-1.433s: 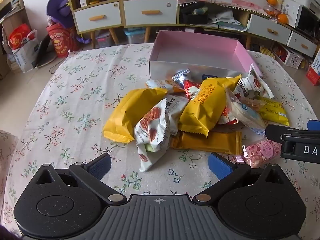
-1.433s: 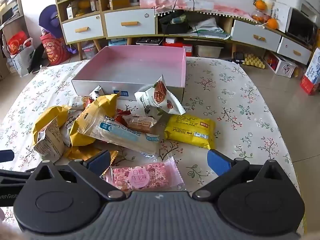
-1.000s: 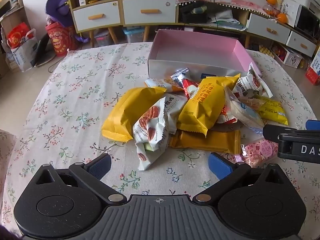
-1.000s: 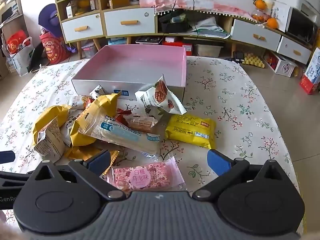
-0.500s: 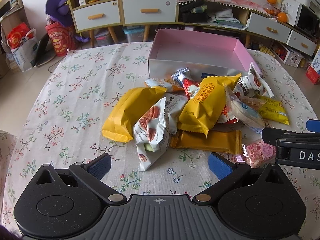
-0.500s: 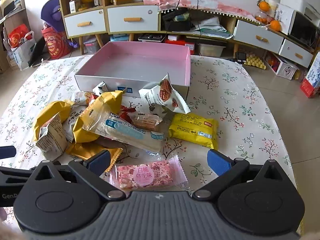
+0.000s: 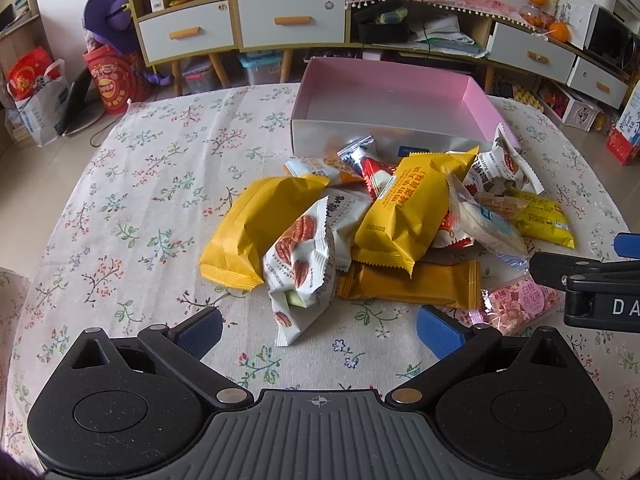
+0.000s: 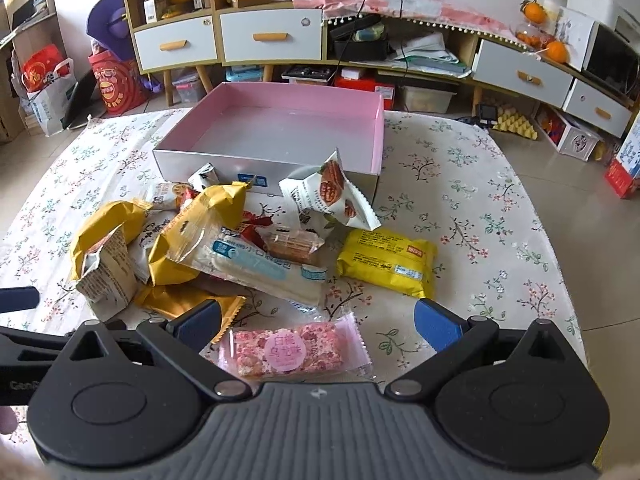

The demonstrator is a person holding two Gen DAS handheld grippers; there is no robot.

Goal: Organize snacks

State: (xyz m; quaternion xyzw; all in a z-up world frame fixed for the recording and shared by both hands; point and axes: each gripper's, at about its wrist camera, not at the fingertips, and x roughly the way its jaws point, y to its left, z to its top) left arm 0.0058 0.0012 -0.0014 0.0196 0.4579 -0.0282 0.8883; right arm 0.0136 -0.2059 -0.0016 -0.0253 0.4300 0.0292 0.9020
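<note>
A heap of snack packets lies on the floral tablecloth in front of an empty pink-lined box (image 7: 384, 96) (image 8: 280, 128). My left gripper (image 7: 318, 326) stands open just short of a white pecan packet (image 7: 304, 264), with yellow packets (image 7: 408, 212) behind it. My right gripper (image 8: 318, 326) is open too, its fingers either side of a pink candy bar packet (image 8: 288, 350). That pink packet (image 7: 520, 304) also shows in the left wrist view, partly behind the right gripper's body. A flat yellow packet (image 8: 386, 262) and a long clear-wrapped cake (image 8: 256, 268) lie just beyond.
The round table's edge (image 8: 560, 280) curves close on the right, with tiled floor below. Behind the table stand low cabinets with white drawers (image 7: 288, 24) and cluttered shelves. Red bags (image 7: 112, 80) sit on the floor at the far left.
The right gripper has risen and pulled back a little, so the pink candy packet sits further ahead between its fingers. The left gripper has barely moved. No packet has shifted.
</note>
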